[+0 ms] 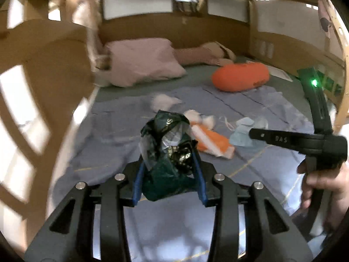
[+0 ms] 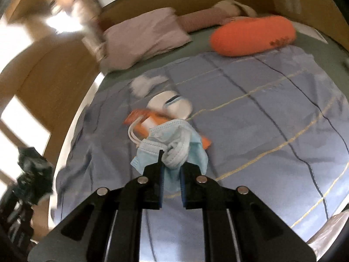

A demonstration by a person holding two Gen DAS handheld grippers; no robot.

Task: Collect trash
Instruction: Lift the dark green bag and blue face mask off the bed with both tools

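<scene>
The left tongs (image 1: 168, 168) pinch a dark wrapper (image 1: 165, 144), raised above the bed (image 1: 272, 113) to carry it off. The right tongs (image 2: 171, 172) grip a blue mask (image 2: 172, 144), beside the orange packet (image 2: 152, 120), likely the next pickup.

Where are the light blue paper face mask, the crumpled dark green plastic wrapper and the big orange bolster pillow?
light blue paper face mask (image 2: 174, 138), right wrist view, pleated top.
crumpled dark green plastic wrapper (image 1: 165, 181), left wrist view, lower bulge.
big orange bolster pillow (image 2: 250, 36), right wrist view, middle.
</scene>
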